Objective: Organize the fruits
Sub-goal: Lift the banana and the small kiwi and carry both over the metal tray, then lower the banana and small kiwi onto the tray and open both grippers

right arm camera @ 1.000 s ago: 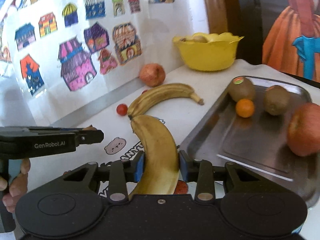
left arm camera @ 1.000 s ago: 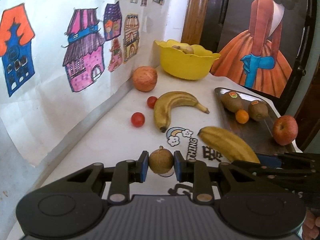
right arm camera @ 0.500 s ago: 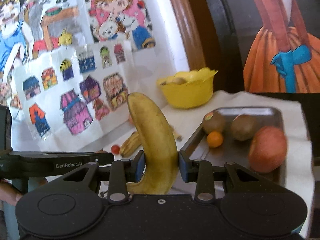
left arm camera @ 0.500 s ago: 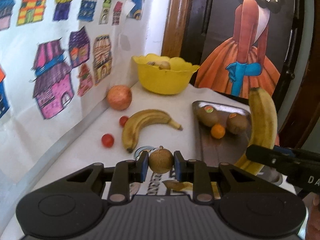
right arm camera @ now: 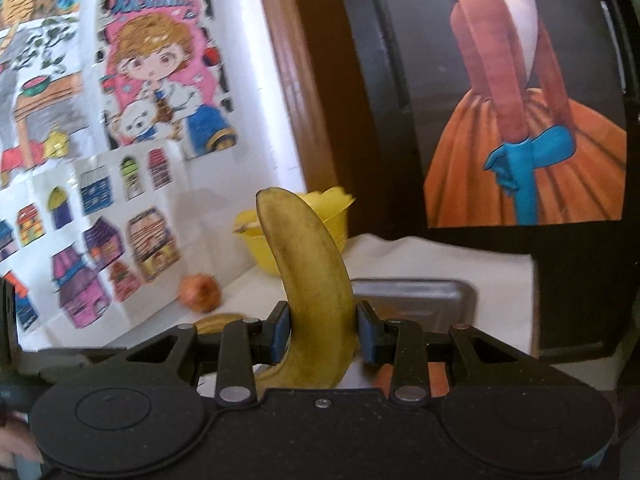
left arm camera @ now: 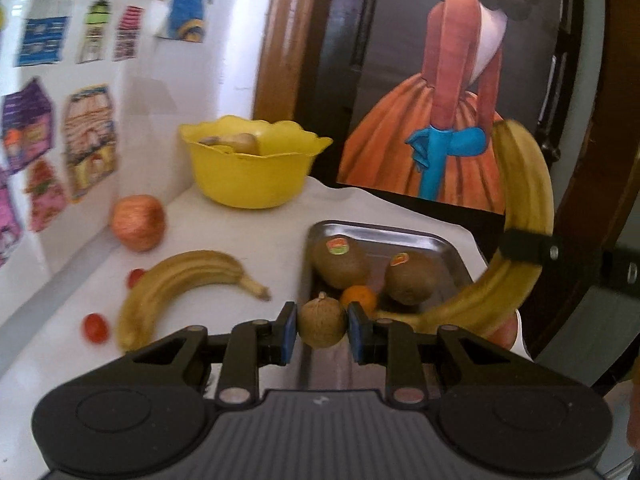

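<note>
Left wrist view: left gripper [left arm camera: 322,331] clamping small brown fruit [left arm camera: 322,326], metal tray [left arm camera: 448,245] directly ahead, below.

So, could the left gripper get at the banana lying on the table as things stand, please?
Probably not yet: the left gripper is shut on a small brown fruit, so its fingers are occupied. The path to the banana on the table looks unobstructed otherwise.

Kiwis [left arm camera: 340,262] in tray [left arm camera: 448,242]; bowl [left arm camera: 252,172] behind
</note>
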A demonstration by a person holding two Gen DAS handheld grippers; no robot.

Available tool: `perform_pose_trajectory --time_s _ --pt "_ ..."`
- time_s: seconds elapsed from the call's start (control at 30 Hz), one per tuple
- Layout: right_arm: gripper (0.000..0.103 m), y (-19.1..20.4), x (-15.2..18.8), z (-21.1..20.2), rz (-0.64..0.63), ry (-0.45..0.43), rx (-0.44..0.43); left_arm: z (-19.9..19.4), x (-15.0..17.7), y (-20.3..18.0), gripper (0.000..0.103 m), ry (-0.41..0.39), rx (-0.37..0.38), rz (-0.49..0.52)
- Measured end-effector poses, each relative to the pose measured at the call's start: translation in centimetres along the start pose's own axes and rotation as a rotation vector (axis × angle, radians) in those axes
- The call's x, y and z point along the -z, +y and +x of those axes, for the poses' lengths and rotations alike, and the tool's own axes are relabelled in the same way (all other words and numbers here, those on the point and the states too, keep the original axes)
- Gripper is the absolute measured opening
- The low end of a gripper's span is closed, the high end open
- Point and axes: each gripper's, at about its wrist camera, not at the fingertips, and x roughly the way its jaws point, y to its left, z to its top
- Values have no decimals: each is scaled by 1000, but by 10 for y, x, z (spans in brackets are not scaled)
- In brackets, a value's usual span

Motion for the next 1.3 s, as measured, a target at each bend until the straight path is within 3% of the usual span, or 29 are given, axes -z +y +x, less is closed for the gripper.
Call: perform_pose_trajectory --time_s 0.37,0.93,1.2,1.3 --pt "37 -60 -19 41 99 41 25 54 4 -20 29 63 5 31" --pt "37 -77 -10 110 164 138 9 80 18 -15 29 118 -22 40" --pt "49 -79 -11 107 144 112 34 82 19 -18 29 110 -25 47" --pt "54 -80 -9 105 147 115 35 80 19 -18 35 111 -22 43"
